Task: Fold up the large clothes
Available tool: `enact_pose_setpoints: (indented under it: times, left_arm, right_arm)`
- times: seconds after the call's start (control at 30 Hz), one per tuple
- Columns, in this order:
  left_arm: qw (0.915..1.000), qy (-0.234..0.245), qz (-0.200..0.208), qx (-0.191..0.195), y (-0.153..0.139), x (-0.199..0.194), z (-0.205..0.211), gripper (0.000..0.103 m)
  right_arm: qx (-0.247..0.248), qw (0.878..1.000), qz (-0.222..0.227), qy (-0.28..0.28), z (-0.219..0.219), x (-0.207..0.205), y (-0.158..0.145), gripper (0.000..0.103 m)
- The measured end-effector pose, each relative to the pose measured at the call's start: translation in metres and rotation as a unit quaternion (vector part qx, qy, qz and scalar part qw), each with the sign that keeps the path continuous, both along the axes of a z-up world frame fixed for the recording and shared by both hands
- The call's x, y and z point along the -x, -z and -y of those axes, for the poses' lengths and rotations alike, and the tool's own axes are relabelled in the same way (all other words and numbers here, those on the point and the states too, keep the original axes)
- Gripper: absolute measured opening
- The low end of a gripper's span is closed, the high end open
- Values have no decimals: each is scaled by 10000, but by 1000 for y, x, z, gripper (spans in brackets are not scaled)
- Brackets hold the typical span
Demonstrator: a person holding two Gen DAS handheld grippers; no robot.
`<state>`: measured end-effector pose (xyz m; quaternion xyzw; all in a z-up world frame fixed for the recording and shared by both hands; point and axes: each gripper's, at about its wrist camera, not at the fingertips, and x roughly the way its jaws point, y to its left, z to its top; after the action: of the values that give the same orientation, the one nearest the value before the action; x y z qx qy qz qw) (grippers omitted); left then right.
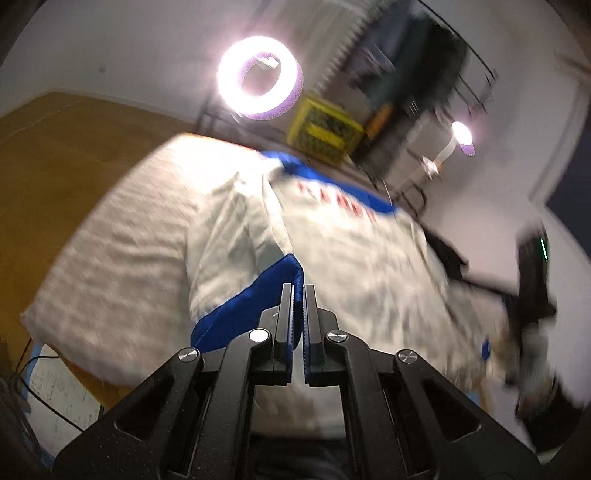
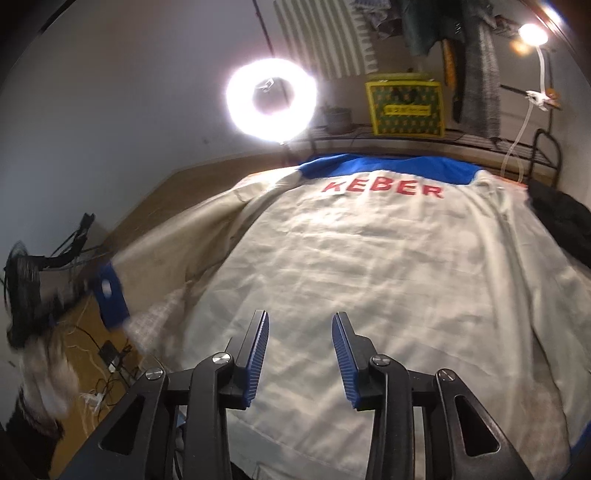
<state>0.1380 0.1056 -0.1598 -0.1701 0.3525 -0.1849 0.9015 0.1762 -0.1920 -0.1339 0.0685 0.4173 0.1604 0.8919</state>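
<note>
Jacket (image 2: 369, 258): one, white with blue yoke and red lettering. Grippers: two, left (image 1: 298, 295) and right (image 2: 300, 321). Ring light (image 2: 271, 99): one. Small lamp (image 2: 532, 34): one. Yellow box (image 2: 406, 107): one. Dark garment (image 2: 565, 218) beside jacket: one.

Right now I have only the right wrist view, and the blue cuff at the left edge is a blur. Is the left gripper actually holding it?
Observer: Yes. The left gripper is shut on the blue cuff of the sleeve.
Operator: How does that sleeve lie?
Observer: The sleeve runs from the shoulder near the red lettering down to the closed jaws, alongside the white jacket back.
</note>
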Motion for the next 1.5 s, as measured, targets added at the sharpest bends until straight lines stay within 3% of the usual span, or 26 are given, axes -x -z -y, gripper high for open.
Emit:
enact_pose_setpoints:
  times: [0.3,0.4,0.5,0.57,0.6,0.7,0.77,0.87,0.97,1.0,1.03,1.07,1.1,1.13,1.23,1.3,1.43,1.5]
  left_arm:
    - [9987,322,-255,-301,22,34,27,1]
    - [9965,520,-222,-616,25,44,39,1]
    - [9948,666,-272,-721,31,50,48,1]
    - [9943,730,-366,-683,38,50,51,1]
    - [9942,761,-410,-644,41,52,54,1]
    - [9931,828,-461,-690,46,53,61,1]
    - [9926,860,-478,-718,49,54,65,1]
    - [9909,994,-479,-771,48,59,66,1]
    - [9894,1083,-492,-830,44,70,64,1]
    - [9893,1099,-489,-824,42,76,61,5]
    - [9896,1081,-478,-824,39,83,56,16]
    - [9907,1016,-453,-779,36,89,50,24]
    - [9928,897,-396,-682,33,94,40,41]
    - [9948,752,-363,-585,32,97,32,51]
    - [9981,91,-601,-116,40,89,-8,52]
    - [9946,-248,-894,476,56,74,-33,52]
    - [9752,-415,-1560,1513,96,38,-57,52]
    - [9679,-402,-1705,1800,108,30,-57,52]
  right_arm:
    - [-655,9956,-457,-487,-39,-90,32,42]
    - [-1007,9912,-626,-584,-57,-117,44,64]
    - [-1513,9826,-908,-579,-69,-140,59,65]
    - [-1536,9814,-1068,-434,-74,-152,69,65]
    - [-1462,9816,-1179,-360,-78,-156,76,63]
    - [-1068,9815,-1566,-270,-87,-165,98,29]
    - [-815,9846,-1533,-219,-87,-162,102,28]
    - [-934,9867,-1296,-312,-78,-148,87,29]
    - [-913,9908,-907,-412,-67,-131,69,39]
    - [-825,9927,-760,-448,-65,-126,63,43]
    - [-708,9945,-598,-497,-64,-115,51,49]
    - [-571,9960,-404,-554,-63,-104,41,53]
    - [-466,9968,-235,-603,-62,-94,32,62]
    - [-363,9971,-60,-659,-64,-84,24,67]
    - [-235,9959,361,-791,-69,-49,10,74]
    - [-341,9954,409,-801,-70,-33,12,82]
    - [-563,9935,-189,-971,-78,-16,42,84]
    - [-513,9925,-493,-995,-86,-12,61,81]
